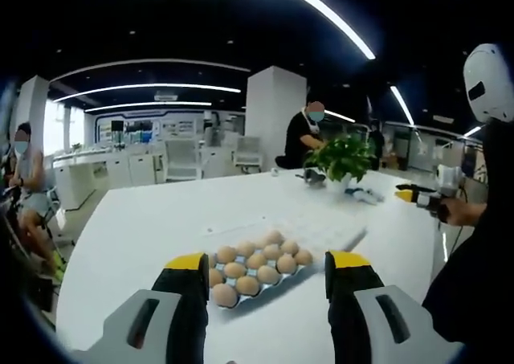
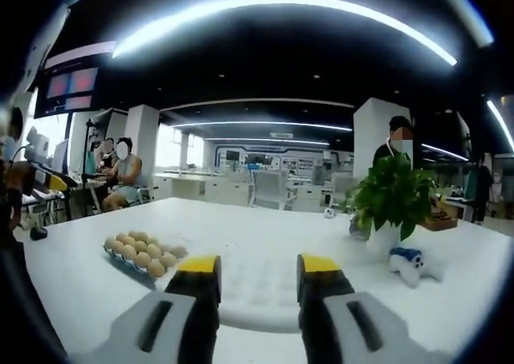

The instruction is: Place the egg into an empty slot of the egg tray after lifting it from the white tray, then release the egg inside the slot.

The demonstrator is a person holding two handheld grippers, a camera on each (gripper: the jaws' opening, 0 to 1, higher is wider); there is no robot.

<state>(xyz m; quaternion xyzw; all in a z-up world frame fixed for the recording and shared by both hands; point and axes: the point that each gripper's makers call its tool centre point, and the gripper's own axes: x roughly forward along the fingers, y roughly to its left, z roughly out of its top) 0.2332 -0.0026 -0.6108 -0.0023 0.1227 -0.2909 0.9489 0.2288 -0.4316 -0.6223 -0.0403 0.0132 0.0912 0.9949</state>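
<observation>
— While the left tongs are hovering over the white surface, how are their jaws standing?
— They are gaping wide, holding nothing, and the eggs are sitting in the egg tray just ahead between them.
— And the right tongs?
— Those are also standing spread and empty, pointing over the white tray. The eggs are lying off to the left there, and a potted plant is standing to the right.
</observation>
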